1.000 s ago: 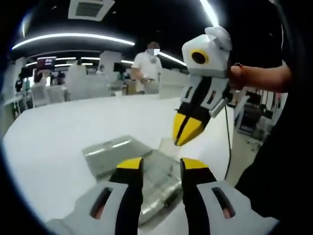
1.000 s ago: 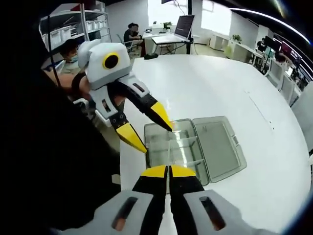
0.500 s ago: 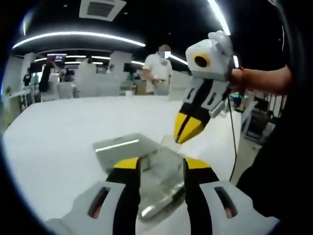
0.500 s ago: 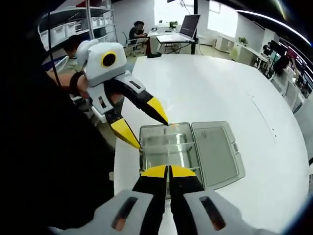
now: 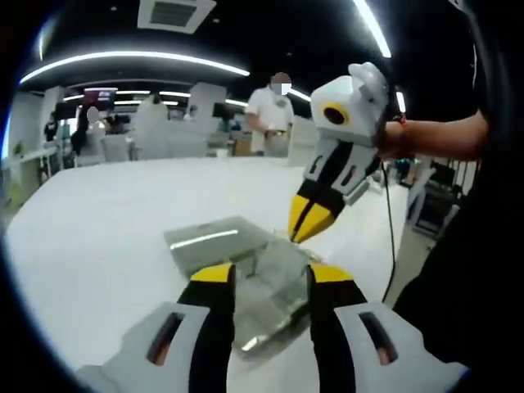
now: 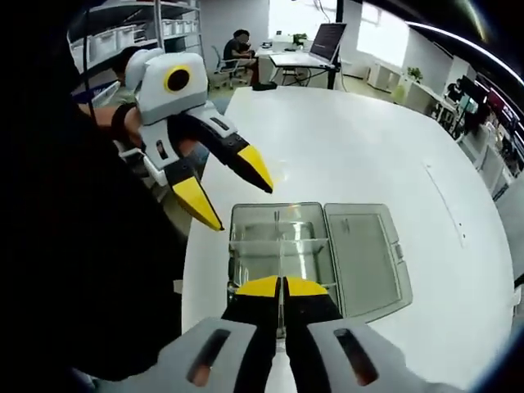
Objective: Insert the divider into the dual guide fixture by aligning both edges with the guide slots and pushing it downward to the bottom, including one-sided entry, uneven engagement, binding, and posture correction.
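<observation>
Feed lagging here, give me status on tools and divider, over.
Right tool shut on clear divider, above open clear box. Left tool open, hovering beside box. Nothing blocking.

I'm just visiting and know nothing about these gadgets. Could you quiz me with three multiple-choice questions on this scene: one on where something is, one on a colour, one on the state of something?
1. Where does the clear plastic box sit?
A. On the white table
B. On a chair
C. On the floor

2. What colour are the tips of the left gripper?
A. Red
B. Yellow
C. Green

3. How do the jaws of the right gripper stand?
A. Spread wide apart
B. Closed together on a thin clear divider
C. Clamped on the box's lid

Answers:
1. A, the box rests flat on the white tabletop near its edge.
2. B, both jaw tips are bright yellow.
3. B, in the right gripper view the yellow tips meet, with a thin clear sheet rising from between them over the box.
</observation>
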### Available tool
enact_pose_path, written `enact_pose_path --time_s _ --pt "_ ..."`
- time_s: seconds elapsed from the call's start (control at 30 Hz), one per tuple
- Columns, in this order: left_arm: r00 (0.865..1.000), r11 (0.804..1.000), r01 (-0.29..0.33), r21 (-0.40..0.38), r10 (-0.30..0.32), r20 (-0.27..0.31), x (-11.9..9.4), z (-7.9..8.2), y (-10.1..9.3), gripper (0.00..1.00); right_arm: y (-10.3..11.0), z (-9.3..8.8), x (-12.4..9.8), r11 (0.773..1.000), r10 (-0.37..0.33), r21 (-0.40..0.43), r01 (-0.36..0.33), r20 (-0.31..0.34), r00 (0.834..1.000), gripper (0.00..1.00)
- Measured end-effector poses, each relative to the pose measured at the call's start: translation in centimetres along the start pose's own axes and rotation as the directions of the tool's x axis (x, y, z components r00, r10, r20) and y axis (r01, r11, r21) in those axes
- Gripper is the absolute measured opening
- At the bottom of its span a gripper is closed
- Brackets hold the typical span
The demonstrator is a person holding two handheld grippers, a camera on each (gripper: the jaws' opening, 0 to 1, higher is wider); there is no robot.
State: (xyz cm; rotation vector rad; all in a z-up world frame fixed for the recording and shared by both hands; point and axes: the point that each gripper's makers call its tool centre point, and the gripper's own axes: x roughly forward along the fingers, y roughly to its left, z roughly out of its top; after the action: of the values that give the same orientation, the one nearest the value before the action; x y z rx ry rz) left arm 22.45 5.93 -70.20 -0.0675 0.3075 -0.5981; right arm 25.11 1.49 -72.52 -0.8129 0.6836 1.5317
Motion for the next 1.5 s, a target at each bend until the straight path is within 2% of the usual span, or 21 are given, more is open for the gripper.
enact_pose_path --time_s 0.2,0.87,1.2,1.5 --pt "1.000 1.000 0.003 -0.001 -0.003 -0.004 0.0 -0.1 -0.1 0.33 0.0 -0.4 0.4 1.000 -0.005 -0.026 0.004 -0.020 1.000 0.00" --pt "1.000 1.000 -0.008 -0.025 0.008 -0.014 -0.7 -0.5 -0.3 0.33 0.2 0.3 1.1 0.989 0.004 -0.144 -0.011 -0.051 0.999 0.00" --pt "1.000 0.999 -0.014 -0.043 0.013 -0.023 -1.1 -0.9 0.0 0.33 0.1 0.3 1.6 0.990 0.002 -0.142 -0.012 -0.074 0.997 0.00" --pt "0.999 0.998 -0.041 -0.038 0.041 -0.015 -2.6 -1.5 0.5 0.33 -0.1 -0.3 2.5 0.989 -0.005 -0.150 -0.014 -0.127 0.992 0.00"
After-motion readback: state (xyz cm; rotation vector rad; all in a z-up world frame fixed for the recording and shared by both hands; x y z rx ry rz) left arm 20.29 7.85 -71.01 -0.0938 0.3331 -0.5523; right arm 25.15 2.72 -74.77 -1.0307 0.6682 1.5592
